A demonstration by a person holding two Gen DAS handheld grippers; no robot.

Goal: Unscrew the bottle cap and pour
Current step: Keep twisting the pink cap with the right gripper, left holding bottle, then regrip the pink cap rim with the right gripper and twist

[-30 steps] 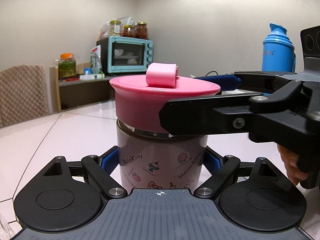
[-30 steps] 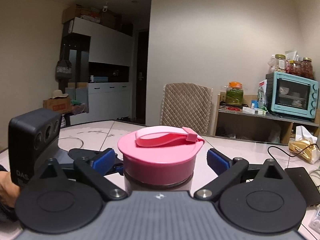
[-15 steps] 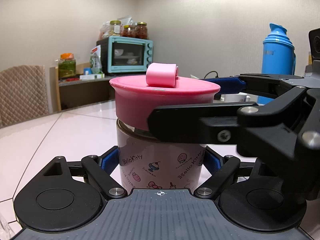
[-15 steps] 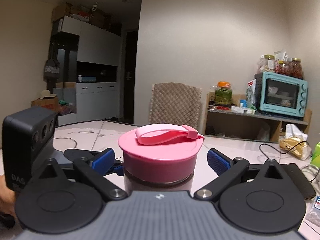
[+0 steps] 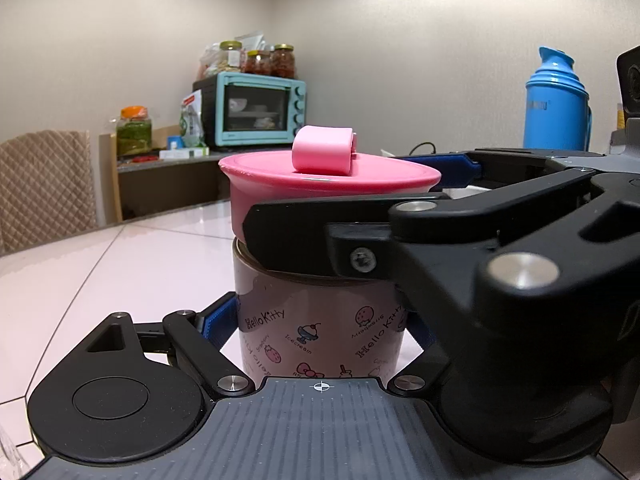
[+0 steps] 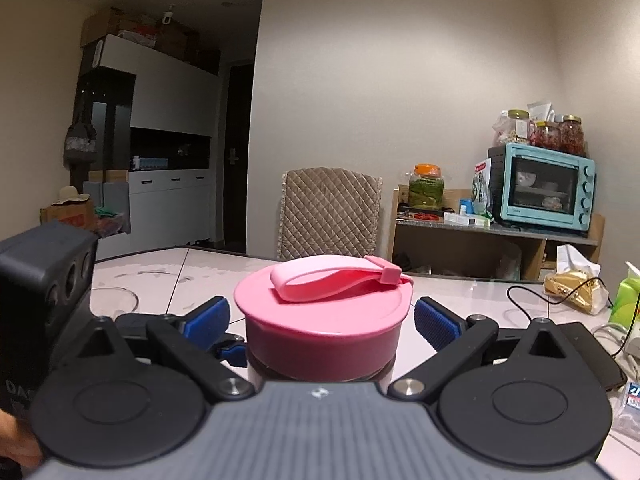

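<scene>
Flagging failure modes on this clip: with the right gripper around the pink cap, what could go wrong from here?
1. The right gripper is open, its pads clear of the pink cap; closing off-centre could snag the strap and slip.
2. The left gripper is shut low on the Hello Kitty bottle; twisting the cap may spin or tilt the bottle.
3. A glass stands nearby and could be knocked.

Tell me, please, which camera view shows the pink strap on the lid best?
The right wrist view: it looks slightly down on the pink lid, so the whole strap shows, lying flat across the top. The left wrist view sees the strap only end-on, as a short folded loop above the rim.
</scene>
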